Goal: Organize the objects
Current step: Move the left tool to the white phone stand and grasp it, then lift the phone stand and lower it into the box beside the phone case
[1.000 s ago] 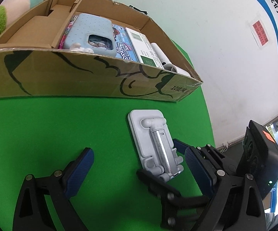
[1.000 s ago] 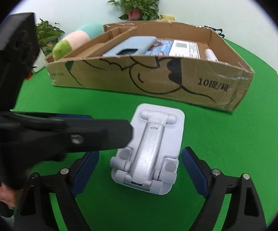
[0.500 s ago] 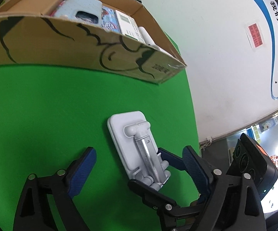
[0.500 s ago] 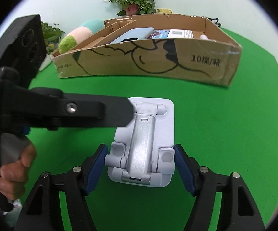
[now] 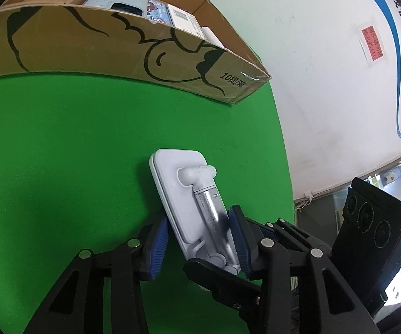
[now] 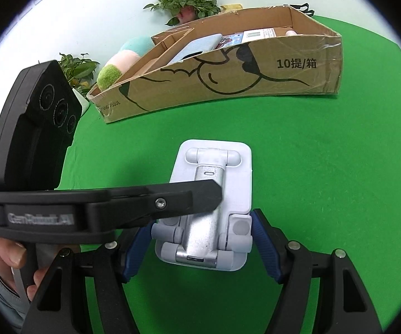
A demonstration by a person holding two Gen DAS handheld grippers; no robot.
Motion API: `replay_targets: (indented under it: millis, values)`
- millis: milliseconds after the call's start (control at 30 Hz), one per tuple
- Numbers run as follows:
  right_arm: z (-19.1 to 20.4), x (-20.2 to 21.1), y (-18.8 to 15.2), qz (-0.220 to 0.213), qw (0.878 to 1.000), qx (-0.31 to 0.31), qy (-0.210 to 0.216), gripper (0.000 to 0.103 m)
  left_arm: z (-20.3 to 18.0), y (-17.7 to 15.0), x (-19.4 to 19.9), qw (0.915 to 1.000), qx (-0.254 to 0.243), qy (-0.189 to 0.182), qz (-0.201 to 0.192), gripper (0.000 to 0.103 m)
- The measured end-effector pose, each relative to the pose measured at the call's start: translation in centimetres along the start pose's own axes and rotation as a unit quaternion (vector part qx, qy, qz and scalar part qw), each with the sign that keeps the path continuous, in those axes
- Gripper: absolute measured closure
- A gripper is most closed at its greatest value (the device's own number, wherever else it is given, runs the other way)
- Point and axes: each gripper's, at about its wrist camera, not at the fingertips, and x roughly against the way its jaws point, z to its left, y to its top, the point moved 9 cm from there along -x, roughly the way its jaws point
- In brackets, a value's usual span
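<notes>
Left gripper [image 5: 199, 243] angled down, jaws just been closing, blue pads [image 5: 160, 246] now pressed on the phone stand's [image 5: 185, 194] plate edge and metal arm. Right gripper [image 6: 200, 246] also pitched down, jaws part open, pads [image 6: 264, 247] clamped on the stand's hinged end from both sides. Left gripper crosses the right's view; person's hand [image 6: 19, 261] wraps its handle.

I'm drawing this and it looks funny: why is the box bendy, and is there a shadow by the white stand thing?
Left wrist view: the fisheye lens bows the cardboard box, black corners ring the picture, and a soft shadow lies left of the phone stand. Right wrist view: same curving, the box looks sharp, and the left gripper crossing in front is slightly blurred.
</notes>
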Motion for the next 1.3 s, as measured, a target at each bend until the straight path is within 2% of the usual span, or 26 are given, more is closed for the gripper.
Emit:
replay_targets:
  millis: [100, 200, 367, 500, 700, 800, 1000, 1133, 1300]
  values:
    - [0.5, -0.3, 0.1, 0.004, 1.0, 0.012, -0.01, 0.035, -0.4, 0.3, 0.8, 0.9997, -0.016, 0.015, -0.009, 0.066]
    - [1.2, 0.2, 0.7, -0.012, 1.0, 0.023, -0.014, 0.035, -1.2, 1.4, 2.7, 0.9988, -0.032, 0.013, -0.035, 0.067]
    - [3.0, 2.4, 4.3, -0.075, 0.996, 0.053, -0.02, 0.035, -3.3, 4.1, 6.8, 0.9935, -0.067, 0.015, -0.091, 0.069]
    - [4.4, 4.1, 7.8, -0.125, 0.988, 0.084, -0.035, 0.036, -5.2, 6.7, 9.9, 0.9855, -0.106, 0.025, -0.13, 0.069]
    - [5.3, 7.1, 12.8, -0.184, 0.977, 0.095, -0.042, 0.036, -8.3, 12.1, 12.7, 0.9732, -0.15, 0.025, -0.172, 0.069]
    - [5.3, 8.3, 15.3, -0.205, 0.973, 0.098, -0.048, 0.036, -9.8, 15.7, 12.9, 0.9698, -0.161, 0.022, -0.182, 0.069]
    - [4.8, 8.5, 19.6, -0.219, 0.968, 0.101, -0.065, 0.036, -11.7, 20.5, 13.7, 0.9627, -0.187, 0.035, -0.192, 0.069]
    - [3.7, 7.2, 22.4, -0.209, 0.972, 0.087, -0.061, 0.036, -11.4, 22.8, 13.0, 0.9662, -0.181, 0.032, -0.181, 0.07]
    - [2.0, 4.9, 25.0, -0.183, 0.979, 0.071, -0.058, 0.036, -9.4, 26.7, 10.2, 0.9756, -0.156, 0.02, -0.154, 0.071]
